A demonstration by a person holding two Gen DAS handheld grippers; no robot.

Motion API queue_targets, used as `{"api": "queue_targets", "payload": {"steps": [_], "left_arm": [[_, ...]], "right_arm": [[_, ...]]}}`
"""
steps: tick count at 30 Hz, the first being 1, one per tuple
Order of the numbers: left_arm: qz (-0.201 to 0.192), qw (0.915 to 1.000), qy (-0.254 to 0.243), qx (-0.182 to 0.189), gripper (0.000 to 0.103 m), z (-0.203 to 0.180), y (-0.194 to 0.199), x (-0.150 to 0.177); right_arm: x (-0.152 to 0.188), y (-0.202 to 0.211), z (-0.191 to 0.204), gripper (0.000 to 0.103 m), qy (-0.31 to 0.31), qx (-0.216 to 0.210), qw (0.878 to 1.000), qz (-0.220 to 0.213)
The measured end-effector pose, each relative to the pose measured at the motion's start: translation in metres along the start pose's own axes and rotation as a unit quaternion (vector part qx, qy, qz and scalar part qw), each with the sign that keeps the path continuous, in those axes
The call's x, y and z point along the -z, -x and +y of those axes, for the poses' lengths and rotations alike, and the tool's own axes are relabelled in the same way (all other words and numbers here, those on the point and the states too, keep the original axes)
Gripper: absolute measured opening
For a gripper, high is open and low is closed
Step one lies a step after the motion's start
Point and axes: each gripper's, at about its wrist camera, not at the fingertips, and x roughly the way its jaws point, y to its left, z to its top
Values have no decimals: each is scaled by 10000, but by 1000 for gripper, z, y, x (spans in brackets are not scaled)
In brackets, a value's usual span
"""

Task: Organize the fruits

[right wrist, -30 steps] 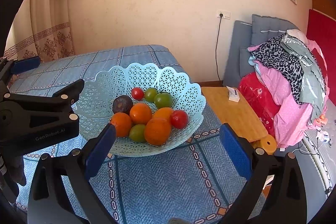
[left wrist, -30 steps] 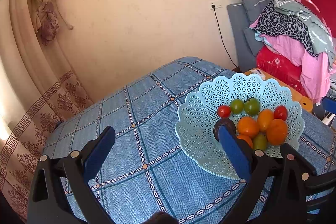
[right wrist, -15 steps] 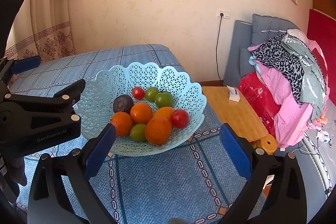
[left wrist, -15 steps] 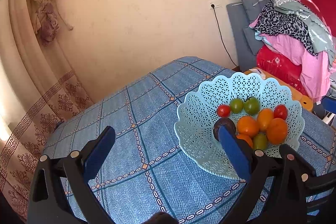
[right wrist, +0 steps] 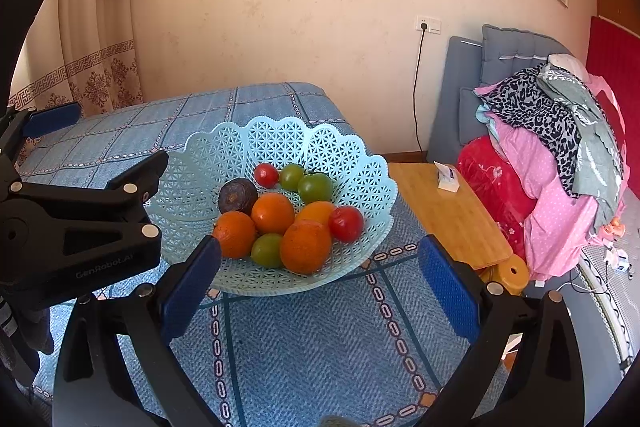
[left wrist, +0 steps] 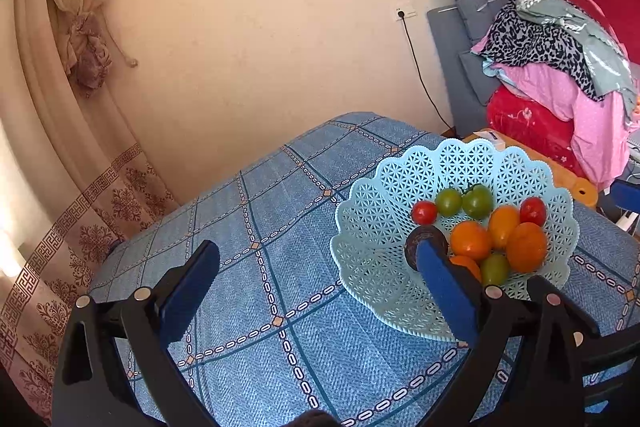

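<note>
**Two open grippers, one full fruit basket**

Two views, left wrist first. Your left gripper is spread wide and holds nothing. It hovers over the blue patterned tablecloth. The pale blue lattice basket sits ahead and to the right, and your right-hand blue finger overlaps its near rim in this view. All the fruit lies inside the basket: oranges, red and green tomatoes, and a dark purple fruit right behind that fingertip. Whether the finger touches the basket is hard to judge through the fisheye lens.

From the right wrist, your right gripper is also wide open and empty. The basket lies straight ahead, centred between the two fingers, with the front orange closest. The left gripper shows at the left edge, just beside the basket's rim. The right gripper looks better lined up for a straight reach, since the fruit sits dead ahead of it.

Compared with a second ago, almost nothing differs: both grippers have held open, and the basket sits only a touch closer in the right view.
</note>
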Motion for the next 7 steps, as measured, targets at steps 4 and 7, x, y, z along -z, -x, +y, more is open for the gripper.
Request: {"api": "queue_targets", "payload": {"steps": [4, 7], "left_arm": [[167, 9995, 225, 124, 98, 13, 1, 3], [414, 9982, 419, 145, 98, 29, -1, 18]], "right_arm": [[1, 2, 5, 100, 40, -52, 10000, -4], [5, 1, 15, 100, 94, -156, 9998, 55]]}}
